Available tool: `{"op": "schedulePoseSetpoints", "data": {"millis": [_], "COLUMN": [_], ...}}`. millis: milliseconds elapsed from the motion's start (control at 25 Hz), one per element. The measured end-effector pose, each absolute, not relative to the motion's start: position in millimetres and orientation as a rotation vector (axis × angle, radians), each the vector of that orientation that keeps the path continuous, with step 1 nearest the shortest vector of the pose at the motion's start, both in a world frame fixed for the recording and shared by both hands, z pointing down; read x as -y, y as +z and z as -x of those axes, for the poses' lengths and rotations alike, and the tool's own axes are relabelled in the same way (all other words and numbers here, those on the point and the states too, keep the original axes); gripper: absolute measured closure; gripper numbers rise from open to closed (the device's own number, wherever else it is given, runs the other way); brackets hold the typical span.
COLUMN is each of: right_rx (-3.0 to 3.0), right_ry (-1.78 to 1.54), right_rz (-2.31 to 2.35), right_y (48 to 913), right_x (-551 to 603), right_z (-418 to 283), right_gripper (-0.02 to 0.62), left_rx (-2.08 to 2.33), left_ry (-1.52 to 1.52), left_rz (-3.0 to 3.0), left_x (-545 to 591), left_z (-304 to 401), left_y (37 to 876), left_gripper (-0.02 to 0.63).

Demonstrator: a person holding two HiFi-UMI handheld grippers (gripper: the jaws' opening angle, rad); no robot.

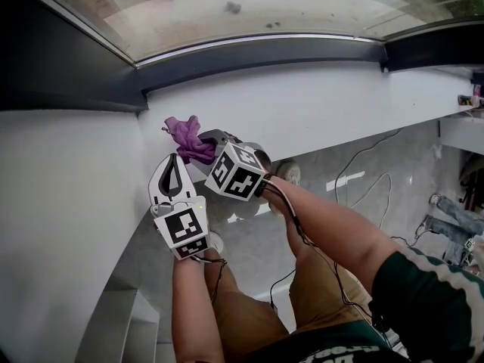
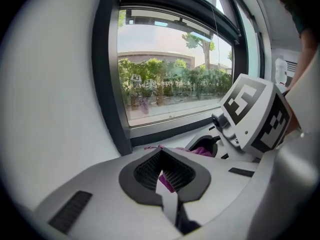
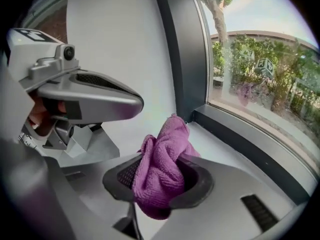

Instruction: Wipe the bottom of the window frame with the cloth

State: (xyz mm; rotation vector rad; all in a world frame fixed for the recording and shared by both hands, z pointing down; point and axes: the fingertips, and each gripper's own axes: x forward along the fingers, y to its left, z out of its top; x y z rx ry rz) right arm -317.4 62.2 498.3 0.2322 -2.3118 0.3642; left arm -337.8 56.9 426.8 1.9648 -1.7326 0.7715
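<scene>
Our right gripper (image 1: 203, 151) pinches the bunched purple cloth (image 1: 184, 136) in its fingers over the sill (image 1: 318, 104), near the frame's left corner. We should press it firmly onto the bottom frame rail (image 1: 265, 51) and sweep rightward. Our left gripper (image 1: 173, 159) has its fingers pressed together, empty.

From the head view we look steeply down. The glass (image 1: 249, 10) and the window frame's bottom rail (image 1: 265, 51) cross the top of the frame, with the white sill (image 1: 318, 104) under them. The left gripper (image 1: 175, 158) and right gripper (image 1: 203, 148) sit left of centre, and the floor (image 1: 363, 195) lies far below at lower right.

The left gripper view rides low and close behind its own jaws, facing the glass and the frame's corner (image 2: 122, 144) at centre left. The other gripper's marker cube (image 2: 255, 111) fills its right side.

The right gripper view looks along its jaws at the same corner, very near. The rail runs off to lower right and the left gripper shows at upper left.

All three views share the corner, the rail and the purple cloth (image 3: 160, 174).
</scene>
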Motion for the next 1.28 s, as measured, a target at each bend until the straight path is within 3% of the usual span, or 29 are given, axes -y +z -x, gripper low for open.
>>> {"op": "schedulePoseSetpoints", "data": {"millis": [560,1280], "right_rx": [2.488,2.574], "right_ry": [0.436,0.335], "right_rz": [-0.395,-0.700], "right_y": [409.1,164.2], "right_x": [-63.5,-62.3], "right_z": [257.1,171.6], "right_gripper": [0.457,0.457], "left_rx": [1.636,1.567], "left_ry": [0.826,0.662], "left_rz": [-2.094,-2.414], "left_x": [-63.3,-50.9], "left_z": [269.7,187.5], "left_y": [379.9,142.5], "left_gripper": [0.603,0.603]}}
